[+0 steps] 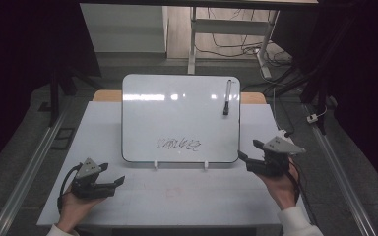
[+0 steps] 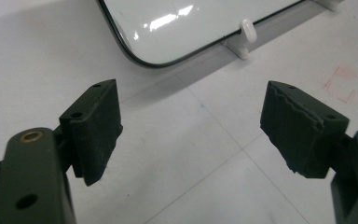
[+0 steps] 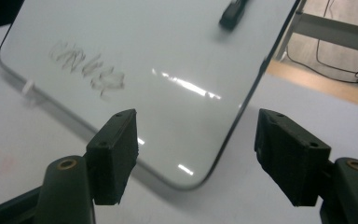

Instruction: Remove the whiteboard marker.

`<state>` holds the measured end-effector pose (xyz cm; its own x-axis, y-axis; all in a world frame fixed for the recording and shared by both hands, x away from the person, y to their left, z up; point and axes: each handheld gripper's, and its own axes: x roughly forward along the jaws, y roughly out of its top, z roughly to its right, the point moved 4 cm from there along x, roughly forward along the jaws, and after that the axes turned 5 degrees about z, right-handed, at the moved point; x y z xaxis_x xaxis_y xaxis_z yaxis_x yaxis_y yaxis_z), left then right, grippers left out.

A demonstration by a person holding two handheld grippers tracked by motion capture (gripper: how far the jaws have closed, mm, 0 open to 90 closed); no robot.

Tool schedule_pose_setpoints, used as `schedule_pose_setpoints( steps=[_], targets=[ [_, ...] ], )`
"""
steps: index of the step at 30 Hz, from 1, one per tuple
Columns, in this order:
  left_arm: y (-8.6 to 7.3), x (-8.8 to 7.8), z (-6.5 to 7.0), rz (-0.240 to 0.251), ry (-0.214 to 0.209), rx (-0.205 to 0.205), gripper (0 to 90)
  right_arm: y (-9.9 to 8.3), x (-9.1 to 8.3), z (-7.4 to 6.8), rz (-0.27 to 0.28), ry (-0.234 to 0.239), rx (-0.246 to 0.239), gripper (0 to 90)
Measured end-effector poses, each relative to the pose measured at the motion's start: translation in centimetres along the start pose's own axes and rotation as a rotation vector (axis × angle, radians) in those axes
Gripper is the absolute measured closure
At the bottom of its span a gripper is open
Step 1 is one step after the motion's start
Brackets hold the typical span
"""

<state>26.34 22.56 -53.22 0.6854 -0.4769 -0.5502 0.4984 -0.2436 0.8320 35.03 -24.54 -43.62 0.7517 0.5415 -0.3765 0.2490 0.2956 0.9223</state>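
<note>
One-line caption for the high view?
Both grippers, left and right, open, flank a scribbled whiteboard holding a marker.

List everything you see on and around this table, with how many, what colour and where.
White rectangular whiteboard with dark rim: one, mid-table, propped on two small white clips.
Black scribble: one, low on the whiteboard.
Black-capped marker pen: one, on the whiteboard's upper right.
White tabletop sheet: one, under everything.
Faint red square mark: one, on the sheet.
Left claw: one, black, open, empty, near left.
Right claw: one, black, open, empty, at the whiteboard's near right corner.
</note>
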Motion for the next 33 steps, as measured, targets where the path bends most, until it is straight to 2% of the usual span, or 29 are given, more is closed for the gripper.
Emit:
schedule_pose_setpoints(
  steps=[4, 9, 10, 11, 14, 15, 18, 21, 33],
  targets=[
    [-0.3, 0.0, 0.0, -0.006, 0.004, 0.000, 21.5, 2.9, 1.8, 0.7, -0.001, -0.044, 0.021, 31.4],
    [-0.4, -0.1, 0.0, -0.006, 0.010, -0.005, 21.6, 6.0, 4.1, 1.4, -0.010, -0.069, 0.035, 32.3],
    [-0.5, -0.1, 0.0, -0.008, 0.011, -0.004, 21.6, 6.0, 4.1, 1.4, -0.010, -0.069, 0.035, 32.3],
    [-0.5, 0.0, -0.1, -0.009, 0.012, -0.004, 21.6, 7.0, 5.2, 1.7, -0.020, -0.086, 0.039, 32.7],
    [-0.6, 0.1, -0.1, -0.014, 0.010, -0.002, 21.7, 7.7, 5.9, 1.9, -0.027, -0.094, 0.042, 33.1],
    [-0.7, 0.1, -0.1, -0.016, 0.011, 0.001, 21.8, 8.4, 6.8, 2.1, -0.036, -0.113, 0.036, 33.6],
    [-0.7, 0.2, -0.1, -0.019, 0.013, 0.006, 21.8, 8.9, 7.4, 2.3, -0.039, -0.123, 0.044, 34.4],
    [-0.8, 0.3, 0.0, -0.024, 0.013, 0.009, 21.9, 9.6, 8.7, 2.8, -0.063, -0.150, 0.048, 35.9],
    [-1.0, 0.5, 0.1, -0.036, 0.014, 0.027, 22.1, 11.5, 11.2, 3.3, -0.116, -0.187, 0.045, 42.1]
  ],
)
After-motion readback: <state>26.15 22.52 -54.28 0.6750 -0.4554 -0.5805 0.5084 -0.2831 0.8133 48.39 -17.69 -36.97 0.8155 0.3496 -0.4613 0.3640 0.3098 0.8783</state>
